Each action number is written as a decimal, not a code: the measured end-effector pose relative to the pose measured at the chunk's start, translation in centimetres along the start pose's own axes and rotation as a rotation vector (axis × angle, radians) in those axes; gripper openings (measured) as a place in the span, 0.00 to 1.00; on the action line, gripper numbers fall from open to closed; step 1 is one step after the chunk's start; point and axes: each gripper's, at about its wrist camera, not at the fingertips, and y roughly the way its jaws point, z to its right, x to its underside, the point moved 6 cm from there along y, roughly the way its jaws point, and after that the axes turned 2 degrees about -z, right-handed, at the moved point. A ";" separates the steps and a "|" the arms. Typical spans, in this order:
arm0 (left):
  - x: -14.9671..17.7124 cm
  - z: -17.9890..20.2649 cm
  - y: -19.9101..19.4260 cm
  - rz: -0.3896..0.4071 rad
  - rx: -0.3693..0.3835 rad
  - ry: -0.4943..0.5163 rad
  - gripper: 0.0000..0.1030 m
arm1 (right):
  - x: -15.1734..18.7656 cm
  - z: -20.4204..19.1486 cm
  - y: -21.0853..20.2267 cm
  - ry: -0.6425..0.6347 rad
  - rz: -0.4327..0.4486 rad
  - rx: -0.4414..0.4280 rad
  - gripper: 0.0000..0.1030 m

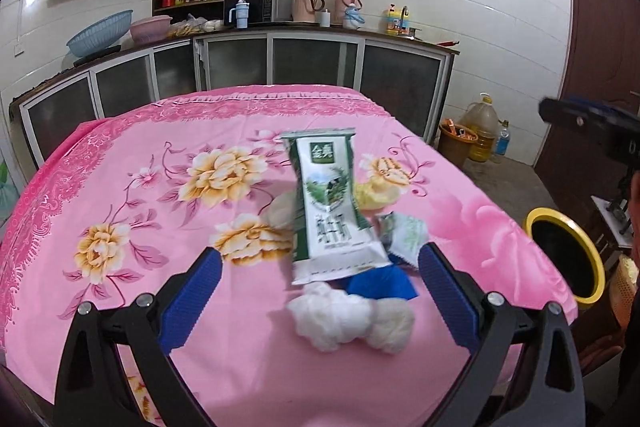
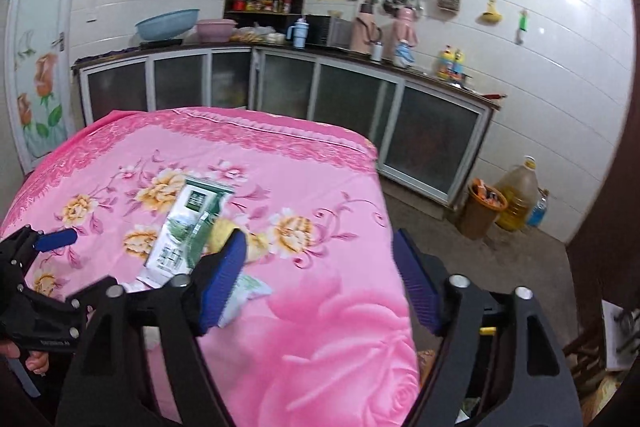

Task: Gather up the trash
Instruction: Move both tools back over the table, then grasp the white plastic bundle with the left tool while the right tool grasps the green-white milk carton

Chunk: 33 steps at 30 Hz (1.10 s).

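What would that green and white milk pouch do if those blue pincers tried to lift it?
The green and white milk pouch looks like thin film with crimped ends, so it would probably flop or bend rather than stay stiff. It appears flat, so it is likely light. Its glossy surface could be slippery, though the left gripper has ribbed blue pads that should help.

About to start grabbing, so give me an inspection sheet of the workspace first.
Surface: pink floral tablecloth over the table.
Job's things: green-and-white milk pouch, white crumpled tissue wads, blue wrapper, small green-white sachet, yellow crumpled scrap; yellow-rimmed black bin off the table's right edge.
Clutter: nothing seen beyond the trash.
Grippers: left gripper open, empty; right gripper open, empty.
Cables: nothing seen.
Surroundings: kitchen counter, brown bucket.
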 end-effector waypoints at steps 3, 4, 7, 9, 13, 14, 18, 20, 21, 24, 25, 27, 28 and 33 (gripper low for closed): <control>0.7 -0.7 0.7 -0.022 -0.014 0.011 0.92 | -0.5 -0.5 1.8 0.040 -0.001 -0.098 0.79; 0.9 -0.9 0.9 -0.031 -0.011 0.010 0.92 | -0.6 -0.6 2.7 0.060 -0.017 -0.151 0.80; 1.7 -1.3 1.4 -0.062 0.005 0.009 0.92 | -0.2 -0.8 5.4 0.083 -0.091 -0.222 0.82; 2.1 -1.5 1.6 -0.075 0.015 0.013 0.92 | 0.2 -0.9 7.5 0.099 -0.147 -0.249 0.83; 3.2 -1.8 2.3 -0.112 0.033 0.032 0.92 | 1.4 -1.1 11.2 0.157 -0.252 -0.305 0.85; 3.4 -1.6 2.6 -0.120 0.045 0.034 0.92 | 1.8 -1.4 12.3 0.181 -0.298 -0.339 0.85; 3.8 -0.8 4.2 -0.171 0.086 0.050 0.92 | 2.4 -4.3 15.3 0.188 -0.436 -0.453 0.86; 3.8 -0.6 4.9 -0.188 0.092 0.044 0.92 | 2.1 -6.0 16.5 0.169 -0.478 -0.467 0.87; 3.8 -0.6 5.3 -0.198 0.098 0.039 0.92 | 2.1 -6.8 17.1 0.161 -0.505 -0.467 0.87; 4.0 -0.5 5.8 -0.212 0.114 0.026 0.92 | 2.1 -8.8 18.3 0.170 -0.568 -0.507 0.87; 4.0 -0.6 5.9 -0.216 0.123 0.022 0.92 | 2.2 -9.4 18.5 0.168 -0.586 -0.518 0.87; 4.0 -0.6 6.0 -0.223 0.135 0.015 0.92 | 2.3 -10.2 18.9 0.150 -0.599 -0.513 0.87; 4.1 -0.7 6.1 -0.229 0.144 0.008 0.92 | 2.3 -10.6 19.1 0.140 -0.600 -0.506 0.87; 3.9 -0.8 6.7 -0.252 0.192 -0.021 0.92 | 2.8 -11.3 20.1 0.127 -0.634 -0.504 0.87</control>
